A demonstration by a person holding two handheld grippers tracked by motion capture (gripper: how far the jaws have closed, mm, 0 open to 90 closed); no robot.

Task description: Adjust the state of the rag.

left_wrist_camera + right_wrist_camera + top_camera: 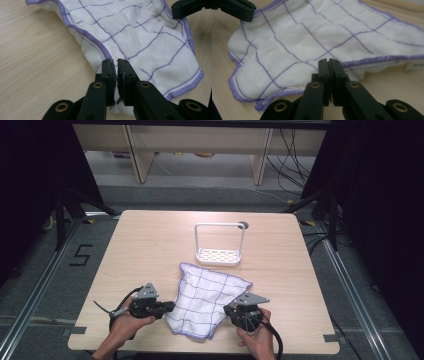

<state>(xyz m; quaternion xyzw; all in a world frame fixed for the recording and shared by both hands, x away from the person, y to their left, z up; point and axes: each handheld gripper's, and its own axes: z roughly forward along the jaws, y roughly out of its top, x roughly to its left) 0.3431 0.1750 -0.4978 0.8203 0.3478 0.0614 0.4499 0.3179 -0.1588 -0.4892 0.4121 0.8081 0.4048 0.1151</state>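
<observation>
A white cloth (205,297) with a purple grid and purple hem lies rumpled on the wooden table (150,240), near its front edge. My left gripper (170,307) is at the cloth's left edge, jaws shut on the hem (115,65). My right gripper (229,310) is at the cloth's right edge, likewise shut on the hem (329,62). The cloth (140,32) spreads away from the left jaws, and in the right gripper view the cloth (307,37) sags between the two grips. A hand holds each gripper from below.
A white wire rack (219,243) with a perforated base stands upright just beyond the cloth, mid-table. A dark round hole (243,225) sits in the tabletop behind it. Black frame legs and cables flank the table on the floor.
</observation>
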